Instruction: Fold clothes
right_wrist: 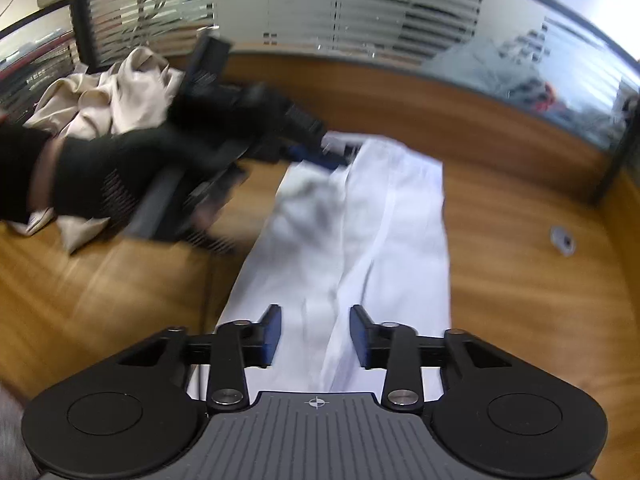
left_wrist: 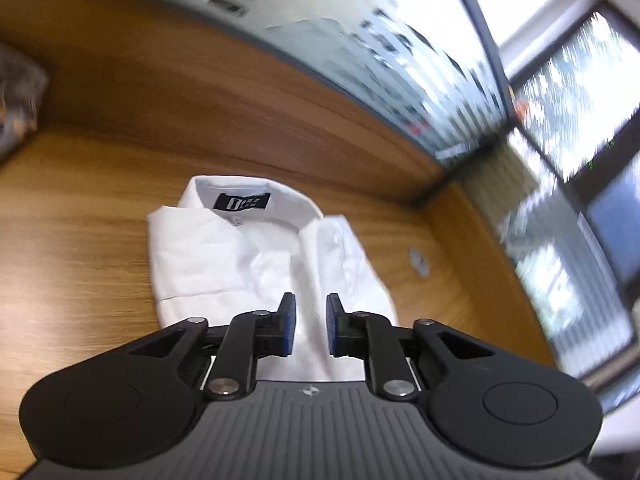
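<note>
**Left wrist view: white shirt folded on the desk, both claws released**

Left wrist camera shows me the wooden desk [left_wrist: 92, 240] filling most of the frame, with a raised wooden edge curving behind it and a striped glass partition [left_wrist: 400, 68] beyond that. On the desk lies the white shirt [left_wrist: 248, 256], folded into a neat rectangle, collar away from me and a black neck label [left_wrist: 242, 201] facing up. My left claw [left_wrist: 311, 324] hangs just over the near end of the shirt; its blue pads stand a little apart with only cloth seen through the gap, so nothing is gripped.

From the right wrist camera I see the same shirt [right_wrist: 360, 240] as a long white strip running away from me down the middle of the desk [right_wrist: 520, 280]. A heap of beige clothing [right_wrist: 108, 96] sits at the far left, well apart from it. A black-gloved hand [right_wrist: 100, 176] carries the left claw [right_wrist: 324, 156], blurred, at the shirt's far end. My right claw [right_wrist: 315, 332] is above the near end, its jaws standing wide and released, with the fabric below them. A small round fitting [right_wrist: 562, 240] is set in the desk to the right.
</note>
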`<state>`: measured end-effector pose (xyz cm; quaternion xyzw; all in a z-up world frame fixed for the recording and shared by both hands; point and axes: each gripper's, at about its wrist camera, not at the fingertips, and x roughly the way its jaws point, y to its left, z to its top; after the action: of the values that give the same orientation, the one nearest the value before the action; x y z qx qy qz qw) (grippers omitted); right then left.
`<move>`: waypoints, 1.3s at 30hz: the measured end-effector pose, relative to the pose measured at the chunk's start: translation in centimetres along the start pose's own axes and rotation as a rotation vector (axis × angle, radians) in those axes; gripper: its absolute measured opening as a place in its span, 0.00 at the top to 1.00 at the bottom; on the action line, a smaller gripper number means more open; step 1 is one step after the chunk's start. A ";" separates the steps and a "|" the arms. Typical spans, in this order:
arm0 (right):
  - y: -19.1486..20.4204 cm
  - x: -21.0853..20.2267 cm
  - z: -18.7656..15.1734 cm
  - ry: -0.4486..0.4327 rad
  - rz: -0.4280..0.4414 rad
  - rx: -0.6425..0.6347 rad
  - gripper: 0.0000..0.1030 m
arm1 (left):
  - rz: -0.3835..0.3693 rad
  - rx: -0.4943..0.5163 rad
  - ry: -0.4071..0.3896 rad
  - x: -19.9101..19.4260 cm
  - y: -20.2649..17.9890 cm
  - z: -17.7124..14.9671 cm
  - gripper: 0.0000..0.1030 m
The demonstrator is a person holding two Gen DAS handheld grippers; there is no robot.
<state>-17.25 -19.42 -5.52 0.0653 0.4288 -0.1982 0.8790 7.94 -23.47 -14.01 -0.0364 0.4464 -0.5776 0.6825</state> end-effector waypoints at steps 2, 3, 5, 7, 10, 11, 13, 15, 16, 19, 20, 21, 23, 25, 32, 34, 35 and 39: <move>-0.3 1.4 0.9 0.016 -0.013 -0.006 0.60 | 0.011 0.049 0.012 -1.2 -0.6 -0.9 0.82; -0.4 2.2 1.2 0.025 -0.016 -0.009 0.60 | 0.015 0.065 0.017 -1.7 -0.9 -1.5 0.81; -0.6 3.9 1.7 0.048 -0.021 -0.015 0.60 | 0.017 0.094 0.033 -2.6 -1.5 -2.9 0.81; -0.7 5.3 1.7 0.073 -0.023 -0.017 0.59 | 0.024 0.124 0.056 -3.3 -2.0 -4.3 0.81; -0.6 7.2 1.4 0.109 -0.034 -0.014 0.59 | 0.030 0.145 0.092 -4.0 -2.2 -6.4 0.81; -0.5 7.7 1.3 0.120 -0.040 -0.018 0.60 | 0.031 0.143 0.107 -4.1 -2.1 -7.0 0.81; -0.4 8.7 1.1 0.140 -0.056 -0.034 0.65 | 0.036 0.133 0.141 -3.8 -1.8 -8.0 0.81; -0.4 9.1 0.9 0.149 -0.066 -0.048 0.74 | 0.051 0.142 0.173 -3.4 -1.7 -8.9 0.81; -0.4 9.3 0.8 0.151 -0.071 -0.053 0.78 | 0.053 0.148 0.179 -3.2 -1.7 -9.3 0.80; -1.0 9.5 0.6 0.141 -0.072 -0.038 0.86 | 0.052 0.141 0.172 -2.8 -1.2 -10.0 0.79; -1.3 9.4 0.6 0.134 -0.070 -0.024 0.88 | 0.052 0.133 0.170 -2.6 -1.0 -10.0 0.79; -1.5 9.1 0.7 0.126 -0.067 -0.007 0.88 | 0.053 0.127 0.169 -2.4 -0.9 -10.0 0.80; -1.8 8.4 1.2 0.102 -0.059 0.024 0.89 | 0.056 0.118 0.166 -2.1 -0.7 -10.0 0.80; -1.8 7.3 1.8 0.073 -0.051 0.040 0.89 | 0.055 0.111 0.164 -1.9 -0.6 -10.0 0.80; 0.2 6.5 1.9 0.066 0.009 0.009 0.90 | 0.042 0.088 0.148 -1.9 -0.2 -10.2 0.80; 0.7 7.7 1.3 0.082 0.010 -0.004 0.89 | 0.041 0.073 0.150 -1.8 -0.1 -10.1 0.80; 0.8 8.5 1.0 0.093 0.011 -0.006 0.89 | 0.039 0.054 0.153 -1.9 -0.1 -10.0 0.80; 1.3 10.8 0.3 0.123 0.015 -0.010 0.72 | 0.036 -0.012 0.112 -3.3 -0.1 -8.7 0.79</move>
<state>-10.55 -21.52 -13.81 0.0761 0.4823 -0.1850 0.8528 2.43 -16.78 -17.31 -0.0003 0.4879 -0.5636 0.6666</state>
